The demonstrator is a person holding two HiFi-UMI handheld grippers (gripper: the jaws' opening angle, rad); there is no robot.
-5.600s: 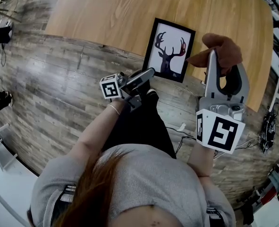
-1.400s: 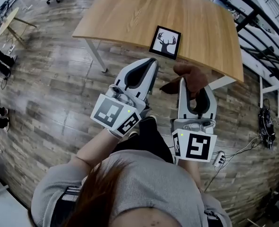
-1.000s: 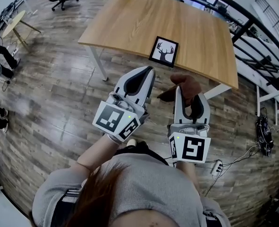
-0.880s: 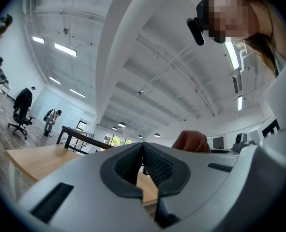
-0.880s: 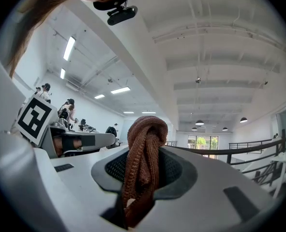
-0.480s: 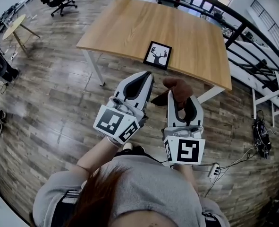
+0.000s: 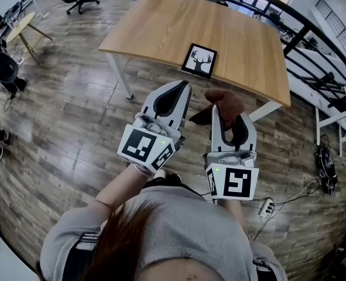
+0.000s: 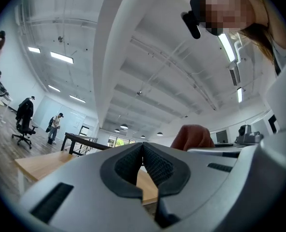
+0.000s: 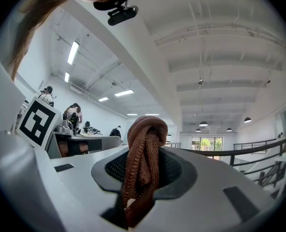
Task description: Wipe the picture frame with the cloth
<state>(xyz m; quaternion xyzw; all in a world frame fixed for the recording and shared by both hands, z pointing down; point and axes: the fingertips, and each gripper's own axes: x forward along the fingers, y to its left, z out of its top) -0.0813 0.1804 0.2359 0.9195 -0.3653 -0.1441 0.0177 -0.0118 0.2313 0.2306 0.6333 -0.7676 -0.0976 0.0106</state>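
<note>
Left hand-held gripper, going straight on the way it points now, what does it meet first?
Probably nothing near: the shut left hand-held gripper seems aimed above the light wooden table, into open room.

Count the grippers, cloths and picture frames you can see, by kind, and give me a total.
Grippers: 2 (left gripper, right gripper)
Cloth: 1
Frame: 1
Total: 4
</note>
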